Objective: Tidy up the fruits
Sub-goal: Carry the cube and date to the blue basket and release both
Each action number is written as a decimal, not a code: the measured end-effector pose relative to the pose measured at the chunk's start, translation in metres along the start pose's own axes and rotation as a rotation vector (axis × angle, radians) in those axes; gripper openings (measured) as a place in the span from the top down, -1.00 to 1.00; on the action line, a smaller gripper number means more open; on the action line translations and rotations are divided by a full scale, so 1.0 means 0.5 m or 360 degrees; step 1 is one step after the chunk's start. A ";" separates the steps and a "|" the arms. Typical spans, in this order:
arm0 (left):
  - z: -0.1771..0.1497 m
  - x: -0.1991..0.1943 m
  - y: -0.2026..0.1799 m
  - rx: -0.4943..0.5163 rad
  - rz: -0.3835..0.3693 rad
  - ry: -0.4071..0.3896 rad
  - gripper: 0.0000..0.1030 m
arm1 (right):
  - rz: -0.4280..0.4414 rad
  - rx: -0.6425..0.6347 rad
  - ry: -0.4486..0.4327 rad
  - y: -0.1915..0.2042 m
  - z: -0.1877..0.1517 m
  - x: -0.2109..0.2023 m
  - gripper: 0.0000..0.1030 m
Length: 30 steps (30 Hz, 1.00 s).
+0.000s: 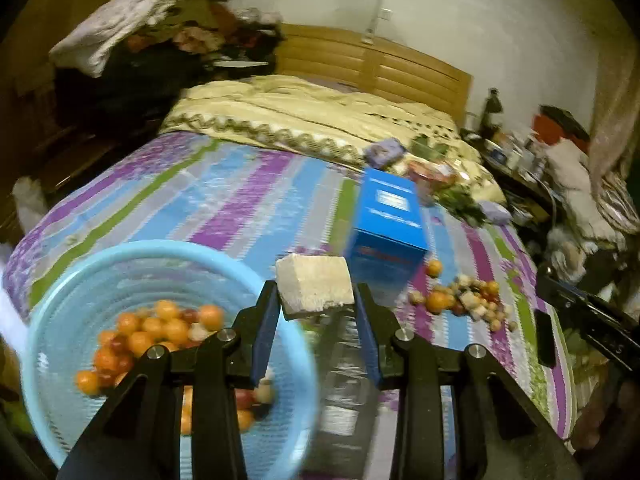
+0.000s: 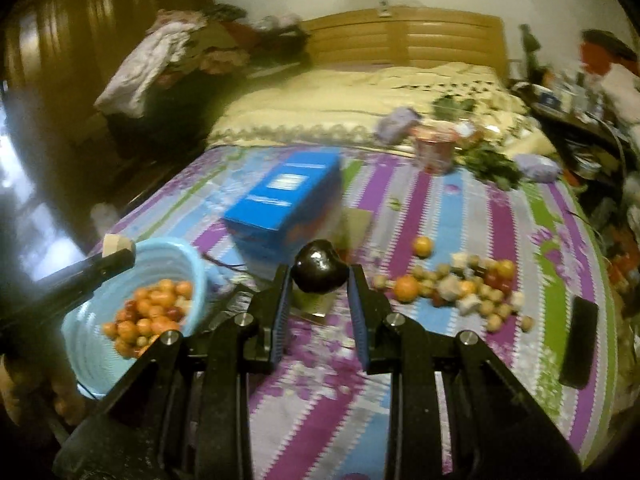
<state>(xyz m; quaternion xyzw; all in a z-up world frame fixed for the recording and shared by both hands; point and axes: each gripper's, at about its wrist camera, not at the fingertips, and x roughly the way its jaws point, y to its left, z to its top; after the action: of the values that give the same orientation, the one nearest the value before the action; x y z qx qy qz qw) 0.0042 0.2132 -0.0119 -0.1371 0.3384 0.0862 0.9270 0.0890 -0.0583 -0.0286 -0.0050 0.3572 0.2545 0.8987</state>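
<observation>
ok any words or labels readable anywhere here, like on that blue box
None can be read.
Blue box: a white label panel and red print on its side, both blurred past reading.
Pink tub further up the bed: markings too blurred.
Black phone: nothing legible.

Bedsheet (image 2: 440, 208): purple, blue, green and grey stripes. Basket (image 1: 60, 280), 8 o'clock: light blue, holding orange and red fruits (image 1: 160, 328). Box (image 2: 280, 196), 12 o'clock: bright blue. Block (image 1: 314, 282): cream. Left tongs (image 1: 316, 300): black, blue pads. Right tongs (image 2: 319, 280): glossy black fruit (image 2: 319, 266).
</observation>
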 end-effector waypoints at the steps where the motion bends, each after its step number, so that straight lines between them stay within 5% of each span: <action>1: 0.003 -0.006 0.022 -0.0022 0.0018 -0.0006 0.25 | 0.0025 -0.0016 0.0008 0.017 0.006 0.006 0.45; 19: -0.014 -0.058 0.348 -0.0348 0.0279 0.0069 0.25 | 0.0395 -0.0235 0.0324 0.268 0.029 0.121 0.45; 30: -0.042 -0.013 0.410 -0.0361 0.0272 0.0219 0.25 | 0.0432 -0.0326 0.0511 0.350 0.007 0.177 0.44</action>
<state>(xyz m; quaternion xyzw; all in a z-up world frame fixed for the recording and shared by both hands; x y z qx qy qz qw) -0.0654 0.4004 -0.0632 -0.2172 0.3996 0.1927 0.8695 0.0650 0.1348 -0.0528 -0.0885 0.4654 0.4040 0.7825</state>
